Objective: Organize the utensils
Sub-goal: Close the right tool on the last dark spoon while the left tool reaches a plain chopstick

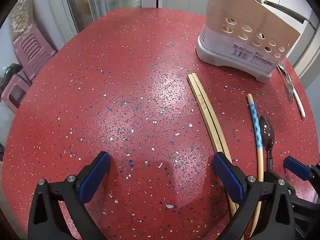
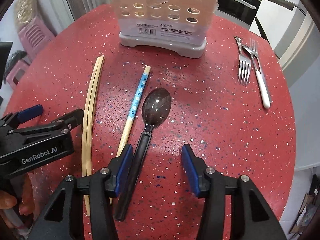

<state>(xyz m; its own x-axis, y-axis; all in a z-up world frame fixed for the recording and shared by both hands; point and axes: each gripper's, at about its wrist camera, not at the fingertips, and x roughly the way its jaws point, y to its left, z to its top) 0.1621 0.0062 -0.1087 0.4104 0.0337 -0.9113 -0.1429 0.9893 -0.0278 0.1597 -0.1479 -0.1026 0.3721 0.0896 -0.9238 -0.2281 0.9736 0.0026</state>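
A pair of plain wooden chopsticks [image 1: 208,114] [image 2: 90,108] lies on the red speckled table [image 1: 120,100]. A blue-patterned chopstick [image 1: 257,128] [image 2: 136,102] and a black spoon [image 1: 267,134] [image 2: 154,112] lie beside them. Two forks [image 2: 245,68] [image 1: 290,88], one white-handled [image 2: 262,84], lie at the right. A perforated utensil holder [image 1: 244,34] [image 2: 162,18] stands at the back. My left gripper [image 1: 160,174] is open and empty, its right finger over the wooden chopsticks. My right gripper [image 2: 158,166] is open, the spoon handle next to its left finger.
Pink plastic stools [image 1: 30,50] stand off the table's left edge. A glass door and cabinets lie behind the table. An oven [image 2: 240,6] is at the back right. The table edge curves round on both sides.
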